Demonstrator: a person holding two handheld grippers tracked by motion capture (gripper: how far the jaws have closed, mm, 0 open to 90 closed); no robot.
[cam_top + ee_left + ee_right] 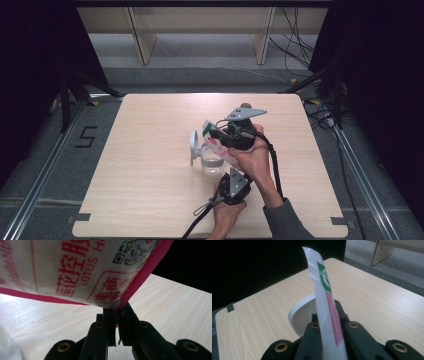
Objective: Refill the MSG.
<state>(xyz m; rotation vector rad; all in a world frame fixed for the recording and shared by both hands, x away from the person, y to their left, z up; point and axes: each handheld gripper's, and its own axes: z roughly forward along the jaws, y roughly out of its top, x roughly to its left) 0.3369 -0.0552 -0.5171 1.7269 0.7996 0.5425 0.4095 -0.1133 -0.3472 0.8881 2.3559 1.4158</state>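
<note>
Both claws grip one white packet (218, 144) with red and green print, held in the air above the middle of the wooden surface (150, 200). The left claw (117, 322) is closed on the packet's lower red-edged corner; the right claw (329, 322) is clamped around its narrow upper part, the green-marked end rising past the jaws. Just beneath stands a clear jar (211, 164), its white lid (193, 147) hinged open to the left.

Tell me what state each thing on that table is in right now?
Packet: held off the table, pinched at both ends.
Left gripper: jaws shut on the packet's pink edge.
Right gripper: jaws shut on the packet.
Clear jar: upright, white lid swung open.
</note>
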